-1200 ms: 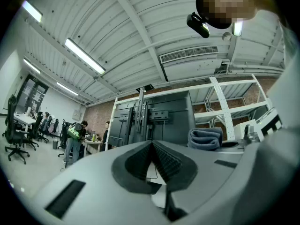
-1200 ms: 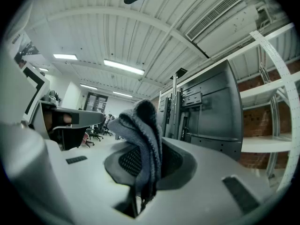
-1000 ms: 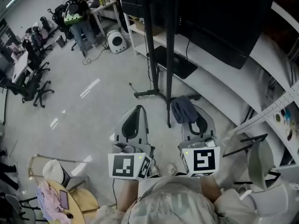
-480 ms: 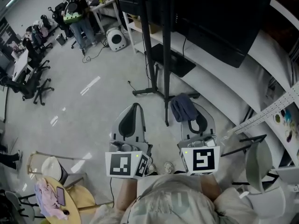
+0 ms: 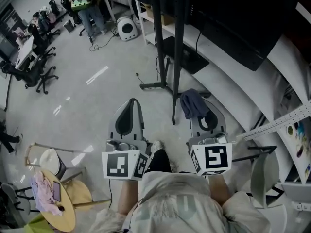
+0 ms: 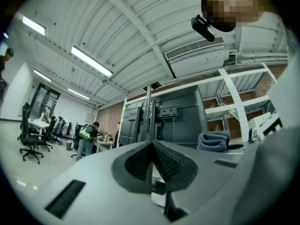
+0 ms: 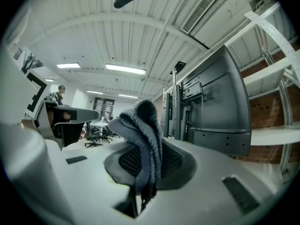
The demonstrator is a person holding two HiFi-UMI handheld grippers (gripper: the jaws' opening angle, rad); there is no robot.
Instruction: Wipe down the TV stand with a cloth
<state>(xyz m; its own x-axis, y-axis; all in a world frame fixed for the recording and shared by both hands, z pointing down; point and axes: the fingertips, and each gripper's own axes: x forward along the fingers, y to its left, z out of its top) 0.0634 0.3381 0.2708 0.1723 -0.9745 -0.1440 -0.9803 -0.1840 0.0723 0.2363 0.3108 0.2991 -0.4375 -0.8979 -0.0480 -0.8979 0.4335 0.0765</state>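
The TV stand's black poles [image 5: 177, 52] rise from a floor base [image 5: 155, 86] just ahead of me, with the big black TV [image 5: 228, 23] mounted on them. My right gripper [image 5: 198, 109] is shut on a folded grey-blue cloth [image 5: 192, 103], which hangs over the jaw tips close to the right of the poles. In the right gripper view the cloth [image 7: 140, 125] drapes between the jaws, with the stand [image 7: 177, 111] behind it. My left gripper [image 5: 130, 103] is shut with nothing in it, its jaws meeting in the left gripper view [image 6: 152, 146].
A long white low shelf [image 5: 218, 62] runs under the TV. White racking [image 5: 286, 120] stands at the right. A round white device [image 5: 127, 29], a person at a desk [image 5: 85, 4] and office chairs [image 5: 39, 67] are at the far left. A round wooden table [image 5: 53, 203] is near my left.
Both grippers have drifted slightly nearer the stand, the left one a little leftward. A shoe has come into sight between them. The cloth stays clamped in the right gripper.
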